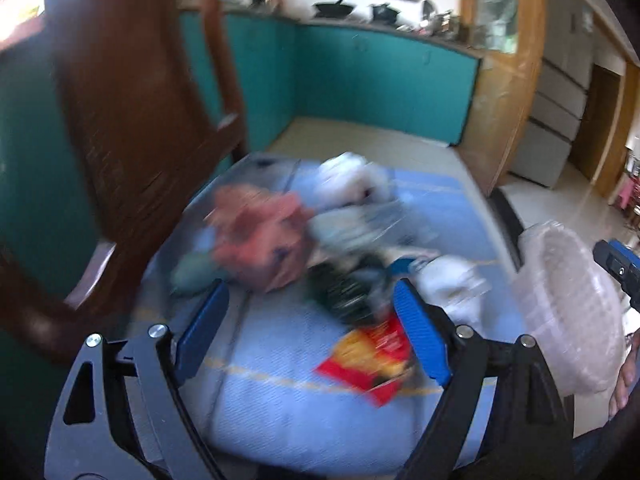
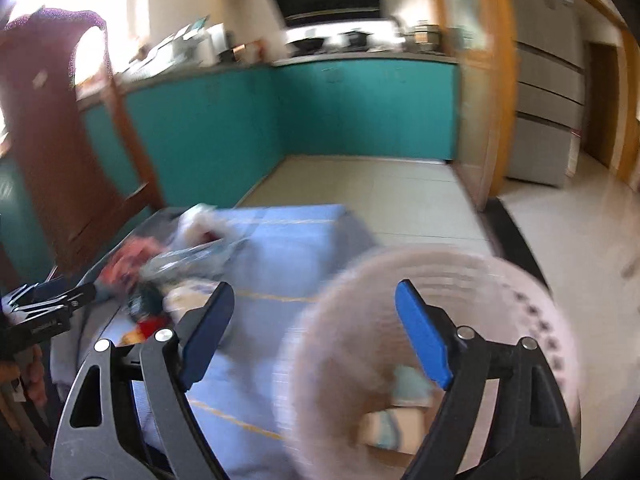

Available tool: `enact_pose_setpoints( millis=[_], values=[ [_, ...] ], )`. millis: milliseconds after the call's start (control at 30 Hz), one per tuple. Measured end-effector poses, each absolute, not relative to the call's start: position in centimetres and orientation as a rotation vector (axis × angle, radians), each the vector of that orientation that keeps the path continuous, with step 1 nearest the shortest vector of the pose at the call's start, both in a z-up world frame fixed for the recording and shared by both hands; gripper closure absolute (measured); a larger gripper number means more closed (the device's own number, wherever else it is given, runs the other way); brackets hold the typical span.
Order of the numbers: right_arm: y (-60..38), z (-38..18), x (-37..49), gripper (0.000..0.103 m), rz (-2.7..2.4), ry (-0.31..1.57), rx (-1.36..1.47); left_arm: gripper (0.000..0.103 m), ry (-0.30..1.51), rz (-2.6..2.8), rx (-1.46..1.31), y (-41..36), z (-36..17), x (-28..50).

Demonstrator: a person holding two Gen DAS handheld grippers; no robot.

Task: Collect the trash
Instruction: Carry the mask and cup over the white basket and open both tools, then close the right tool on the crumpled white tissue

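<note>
A heap of trash lies on a table with a light blue cloth [image 1: 280, 412]: a crumpled pink wrapper [image 1: 260, 236], white crumpled plastic [image 1: 352, 180], a dark green packet [image 1: 344, 288], and a red and yellow packet [image 1: 372, 356]. My left gripper [image 1: 310, 304] is open just above the heap, the red and yellow packet by its right finger. My right gripper [image 2: 314, 304] is open above a pale pink perforated basket [image 2: 400, 320], which holds some paper scraps [image 2: 396, 420]. The basket also shows in the left wrist view [image 1: 568, 312]. Both views are blurred.
A dark wooden chair [image 1: 132, 140] stands at the table's left. Teal kitchen cabinets [image 1: 380, 84] run along the back. A wooden door frame [image 1: 508, 80] and a grey fridge [image 1: 560, 92] stand to the right. Pale floor tiles [image 2: 400, 192] lie beyond the table.
</note>
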State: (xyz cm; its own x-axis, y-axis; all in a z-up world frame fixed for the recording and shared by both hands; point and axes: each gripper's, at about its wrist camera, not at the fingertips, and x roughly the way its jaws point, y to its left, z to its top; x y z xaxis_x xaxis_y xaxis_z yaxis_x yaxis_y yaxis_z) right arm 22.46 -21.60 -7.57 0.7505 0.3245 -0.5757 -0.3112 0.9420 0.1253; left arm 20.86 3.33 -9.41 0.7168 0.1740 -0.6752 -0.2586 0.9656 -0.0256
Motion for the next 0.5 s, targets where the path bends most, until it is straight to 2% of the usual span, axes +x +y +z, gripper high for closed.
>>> enact_pose_setpoints(
  millis=[200,500],
  values=[
    [-13.9,-9.4,22.9,0.022,0.442,0.674,-0.084,0.014,0.755,0.218,-0.082,3.3,-10.7,18.4],
    [-10.3,-13.3,24.9,0.022,0.505,0.770,-0.088,0.011,0.801,0.198,-0.038,3.2,-11.9,16.3]
  ],
)
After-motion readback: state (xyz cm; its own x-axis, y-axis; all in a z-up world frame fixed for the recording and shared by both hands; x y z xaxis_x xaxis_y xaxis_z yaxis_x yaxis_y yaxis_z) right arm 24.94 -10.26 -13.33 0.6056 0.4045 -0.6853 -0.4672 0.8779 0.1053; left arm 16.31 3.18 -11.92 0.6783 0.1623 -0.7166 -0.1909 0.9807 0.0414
